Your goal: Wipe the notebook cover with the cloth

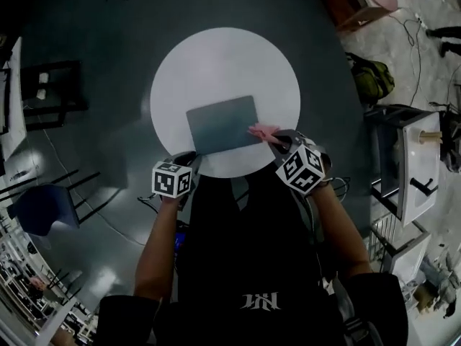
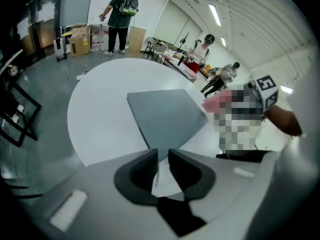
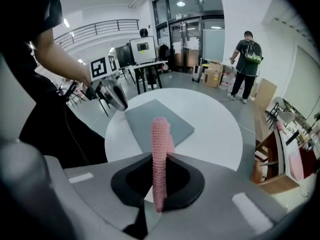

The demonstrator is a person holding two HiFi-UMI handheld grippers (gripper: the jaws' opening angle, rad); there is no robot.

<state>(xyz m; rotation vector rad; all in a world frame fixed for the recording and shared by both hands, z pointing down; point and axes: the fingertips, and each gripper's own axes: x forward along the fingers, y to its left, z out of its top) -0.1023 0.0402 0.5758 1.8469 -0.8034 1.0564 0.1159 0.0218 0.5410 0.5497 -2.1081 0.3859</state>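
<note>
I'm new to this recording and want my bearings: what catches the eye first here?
A grey notebook lies on the round white table, toward its near edge. A pink cloth is clamped in the right gripper at the notebook's near right corner, while the left gripper sits at its near left corner.

The notebook (image 1: 223, 125) is lying closed and flat on the round white table (image 1: 216, 56), its plain grey cover facing up. It is sitting toward the table's near edge and turned slightly askew. The cloth (image 3: 160, 134) — pink, with a knobbly weave — is being pinched in the jaws of the right gripper (image 3: 159, 159), standing up between them as a narrow vertical fold. Its free end is reaching the notebook's near right corner, though contact is not showing clearly.
</note>
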